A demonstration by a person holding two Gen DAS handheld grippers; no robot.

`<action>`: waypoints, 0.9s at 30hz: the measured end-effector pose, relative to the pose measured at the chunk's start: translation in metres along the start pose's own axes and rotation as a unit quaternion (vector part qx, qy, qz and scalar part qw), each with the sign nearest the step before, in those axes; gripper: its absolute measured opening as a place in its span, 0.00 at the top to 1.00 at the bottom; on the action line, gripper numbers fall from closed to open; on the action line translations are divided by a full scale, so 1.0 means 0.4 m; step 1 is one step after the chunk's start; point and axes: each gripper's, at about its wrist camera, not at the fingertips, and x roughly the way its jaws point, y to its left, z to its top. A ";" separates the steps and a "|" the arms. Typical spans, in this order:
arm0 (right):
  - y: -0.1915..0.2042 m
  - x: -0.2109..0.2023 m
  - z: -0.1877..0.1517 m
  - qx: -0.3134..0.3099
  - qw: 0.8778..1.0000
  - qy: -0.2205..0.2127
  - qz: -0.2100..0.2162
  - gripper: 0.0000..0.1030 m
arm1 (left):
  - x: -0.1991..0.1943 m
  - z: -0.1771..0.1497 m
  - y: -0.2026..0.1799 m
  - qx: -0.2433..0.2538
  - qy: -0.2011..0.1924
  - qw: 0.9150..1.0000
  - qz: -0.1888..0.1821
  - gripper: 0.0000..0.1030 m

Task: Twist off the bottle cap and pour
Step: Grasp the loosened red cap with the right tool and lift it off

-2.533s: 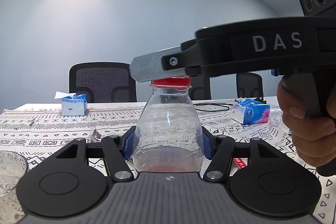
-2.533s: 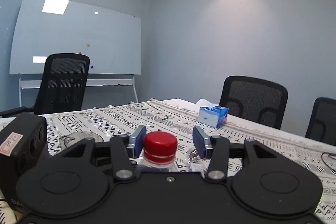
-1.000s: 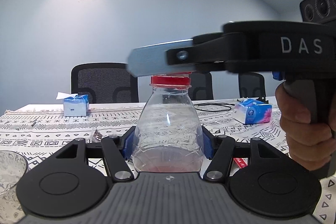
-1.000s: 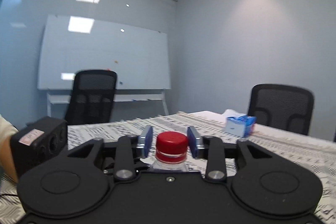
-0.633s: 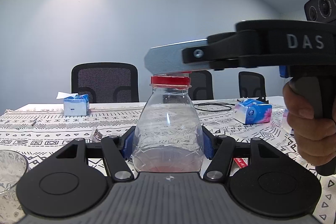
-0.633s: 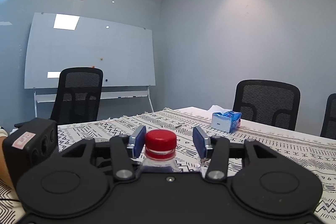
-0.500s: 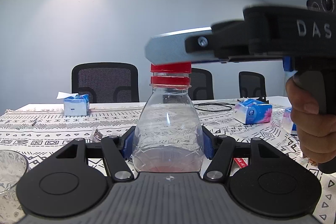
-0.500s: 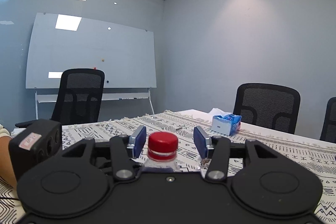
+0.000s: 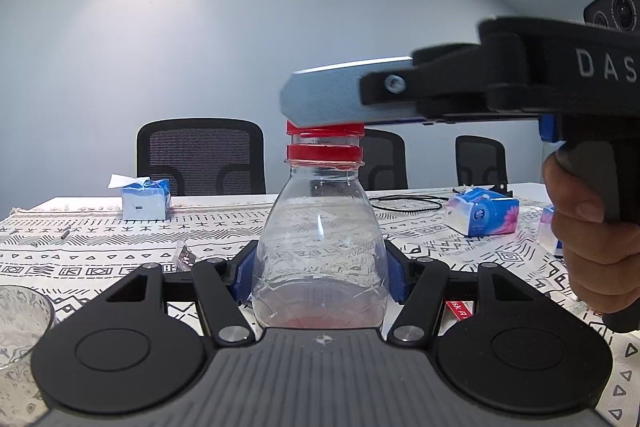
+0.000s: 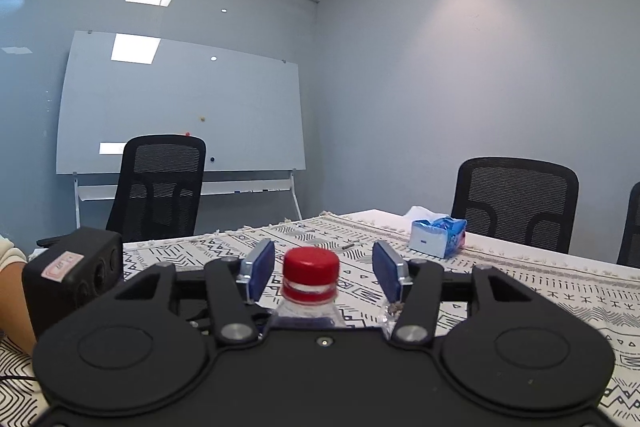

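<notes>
A clear plastic bottle (image 9: 320, 251) with a little red liquid at its bottom stands upright, and my left gripper (image 9: 320, 275) is shut on its body, a blue pad pressing each side. Its red cap (image 10: 311, 269) sits a little above the red ring (image 9: 324, 153), with clear neck showing between them. My right gripper (image 10: 324, 269) reaches in level from the right around the cap. Its jaws are opening, and both blue pads (image 10: 260, 269) stand clear of the cap. In the left wrist view the right gripper's grey finger (image 9: 344, 99) hides most of the cap.
A glass (image 9: 20, 323) stands at the near left on the patterned tablecloth (image 9: 100, 251). Blue tissue packs (image 9: 146, 205) (image 9: 482, 217) and a black cable (image 9: 406, 205) lie farther back. Black chairs (image 9: 200, 155) line the far edge. A hand (image 9: 588, 227) holds the right gripper's handle.
The right gripper's pads, close against the cap a second ago, have spread apart. The cap now stands higher above its ring. The left gripper and bottle stayed put.
</notes>
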 end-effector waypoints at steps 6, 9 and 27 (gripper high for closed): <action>-0.009 0.004 -0.005 -0.005 1.000 0.012 -0.006 0.44 | -0.006 0.001 -0.005 0.001 0.000 1.000 -0.001 0.43; -0.009 -0.016 -0.005 -0.002 1.000 0.011 -0.007 0.44 | -0.006 0.001 -0.006 0.001 0.001 1.000 -0.001 0.43; 0.008 -0.002 0.013 -0.004 1.000 -0.002 -0.007 0.44 | -0.010 0.001 -0.008 0.000 0.004 1.000 0.000 0.42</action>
